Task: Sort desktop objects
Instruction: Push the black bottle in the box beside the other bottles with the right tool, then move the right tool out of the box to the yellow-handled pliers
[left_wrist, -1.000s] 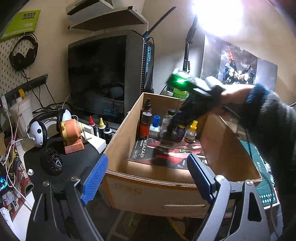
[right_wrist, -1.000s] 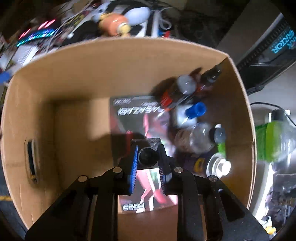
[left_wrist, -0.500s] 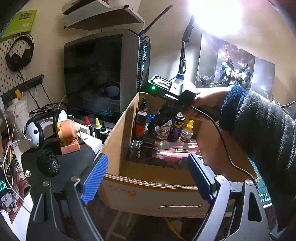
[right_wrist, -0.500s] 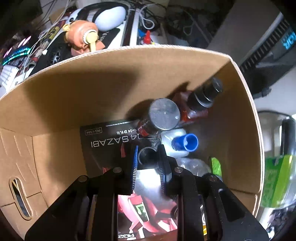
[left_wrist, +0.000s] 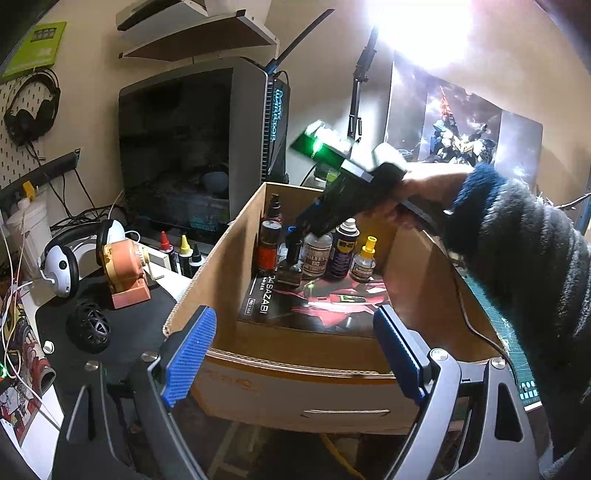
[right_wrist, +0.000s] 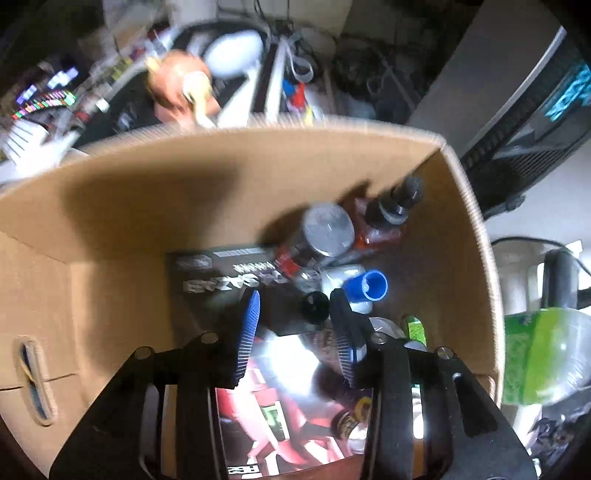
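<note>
Bottle (right_wrist: 315, 305) now boxed, your right hand-held gripper (right_wrist: 295, 336) opening off it; left hand-held gripper (left_wrist: 291, 354) wide, empty; three dropper bottles (left_wrist: 181, 250) remain mid-left.

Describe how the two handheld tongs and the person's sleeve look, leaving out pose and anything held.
The left tongs have grey metal fingers with bolt heads and blue ribbed pads. The right tongs have a black frame with silver bolts and blue ribbed pads; their body carries a glowing green light and a trailing black cable. The sleeve is dark, fuzzy fleece with a blue cuff.
</note>
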